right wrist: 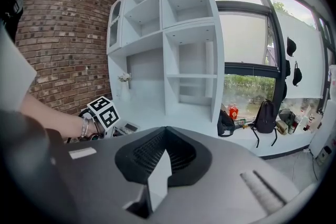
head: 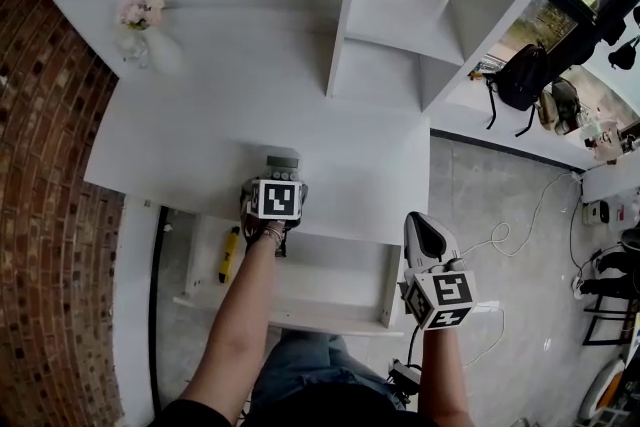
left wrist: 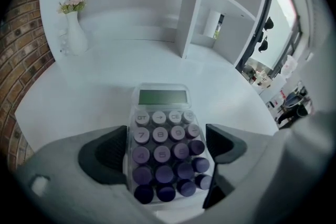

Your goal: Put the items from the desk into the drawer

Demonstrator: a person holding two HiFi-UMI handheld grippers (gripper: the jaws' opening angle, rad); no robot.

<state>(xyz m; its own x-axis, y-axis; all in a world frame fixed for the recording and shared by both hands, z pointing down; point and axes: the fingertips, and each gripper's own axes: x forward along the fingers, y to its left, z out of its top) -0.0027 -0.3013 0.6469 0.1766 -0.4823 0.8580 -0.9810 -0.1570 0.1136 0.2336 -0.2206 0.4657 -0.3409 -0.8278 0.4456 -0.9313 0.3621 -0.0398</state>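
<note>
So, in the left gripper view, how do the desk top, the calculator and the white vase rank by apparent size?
Largest to smallest:
1. desk top
2. calculator, although it is nearest the camera, so its size is exaggerated
3. white vase

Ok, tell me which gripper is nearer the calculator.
Left. The left gripper has its jaws against the calculator on the desk; the right gripper hangs apart, beside the drawer.
</note>
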